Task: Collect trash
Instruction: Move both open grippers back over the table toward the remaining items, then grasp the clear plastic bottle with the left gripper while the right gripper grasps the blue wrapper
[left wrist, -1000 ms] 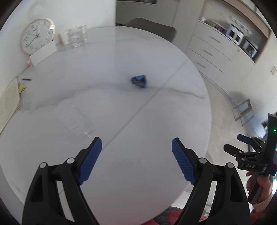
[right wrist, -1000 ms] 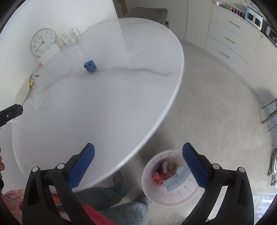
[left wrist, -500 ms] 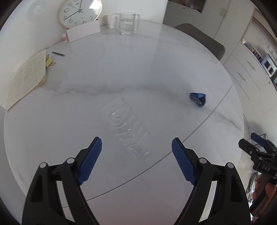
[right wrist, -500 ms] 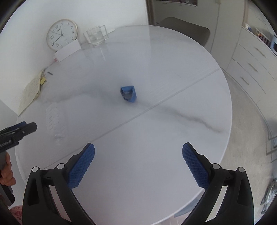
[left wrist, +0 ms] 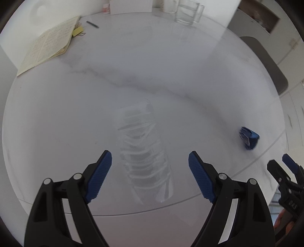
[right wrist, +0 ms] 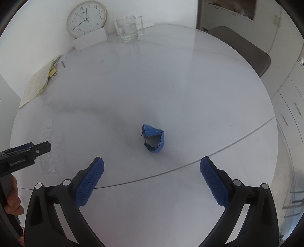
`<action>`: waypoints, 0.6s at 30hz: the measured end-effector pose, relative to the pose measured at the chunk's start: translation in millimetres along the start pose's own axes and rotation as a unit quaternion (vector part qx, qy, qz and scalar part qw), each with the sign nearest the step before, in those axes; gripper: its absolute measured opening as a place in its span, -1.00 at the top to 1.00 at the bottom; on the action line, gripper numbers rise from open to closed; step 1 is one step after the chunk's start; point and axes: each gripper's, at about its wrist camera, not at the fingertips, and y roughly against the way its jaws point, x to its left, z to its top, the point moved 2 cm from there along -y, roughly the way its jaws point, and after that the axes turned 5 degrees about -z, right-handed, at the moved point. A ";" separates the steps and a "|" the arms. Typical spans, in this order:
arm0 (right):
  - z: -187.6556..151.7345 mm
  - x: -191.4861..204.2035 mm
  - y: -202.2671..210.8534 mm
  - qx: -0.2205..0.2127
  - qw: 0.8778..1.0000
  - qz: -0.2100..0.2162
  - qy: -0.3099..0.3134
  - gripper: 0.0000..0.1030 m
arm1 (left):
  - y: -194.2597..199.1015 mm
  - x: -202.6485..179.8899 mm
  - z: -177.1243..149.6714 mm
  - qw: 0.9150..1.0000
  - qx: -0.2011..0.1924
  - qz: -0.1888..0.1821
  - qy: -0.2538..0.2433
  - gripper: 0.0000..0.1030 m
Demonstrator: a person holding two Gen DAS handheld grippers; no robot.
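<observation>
A crumpled clear plastic bottle point(left wrist: 145, 152) lies on the round white table point(left wrist: 133, 76), its near end between the fingers of my open left gripper point(left wrist: 150, 167); whether they touch it I cannot tell. It shows faintly in the right wrist view point(right wrist: 50, 150). A crumpled blue wrapper point(right wrist: 153, 137) lies mid-table, just ahead of my open, empty right gripper point(right wrist: 152, 174). The wrapper also shows at the right in the left wrist view point(left wrist: 248, 137). The right gripper appears at that view's right edge point(left wrist: 285, 171).
At the table's far side stand a glass jug point(right wrist: 129, 28), a wall clock point(right wrist: 86, 18) and a white card point(right wrist: 90, 40). A notebook point(left wrist: 48, 43) and a pen point(left wrist: 92, 24) lie at the left. A grey chair point(right wrist: 245, 49) stands behind the table.
Both grippers have moved forward over the table. The left one has closed in on the clear bottle, the right one on the blue wrapper. The trash bin has left view.
</observation>
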 end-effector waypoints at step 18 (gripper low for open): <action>23.4 -7.9 -43.0 0.023 0.999 0.033 0.023 -0.95 | -28.5 3.6 6.5 0.998 0.028 0.050 0.019 -0.17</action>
